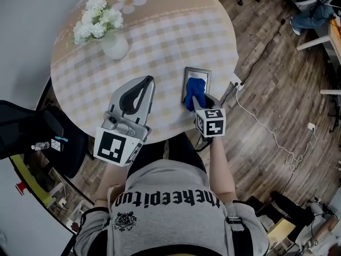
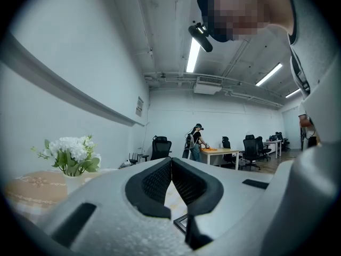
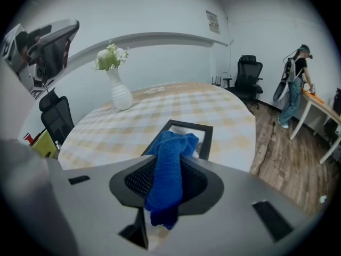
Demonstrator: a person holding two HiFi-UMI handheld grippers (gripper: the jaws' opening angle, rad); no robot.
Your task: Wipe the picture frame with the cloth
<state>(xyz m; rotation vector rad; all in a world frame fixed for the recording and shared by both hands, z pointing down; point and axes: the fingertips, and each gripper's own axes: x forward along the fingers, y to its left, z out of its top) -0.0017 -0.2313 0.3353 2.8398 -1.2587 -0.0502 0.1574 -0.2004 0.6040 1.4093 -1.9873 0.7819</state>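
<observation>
A dark-rimmed picture frame (image 1: 197, 76) (image 3: 205, 133) lies flat near the right edge of the round checked table (image 1: 160, 41). My right gripper (image 1: 195, 97) (image 3: 169, 170) is shut on a blue cloth (image 1: 193, 92) (image 3: 169, 167), whose bunched end rests over the frame's near half. My left gripper (image 1: 145, 82) (image 2: 171, 167) hovers above the table left of the frame, jaws shut with nothing between them. A corner of the frame (image 2: 181, 223) shows below the left jaws.
A white vase of white flowers (image 1: 109, 33) (image 3: 118, 84) (image 2: 72, 159) stands at the table's far left. A black bag (image 1: 32, 135) sits on the floor at left. Cables (image 1: 266, 127) trail over the wooden floor at right. Office chairs and a person stand far off.
</observation>
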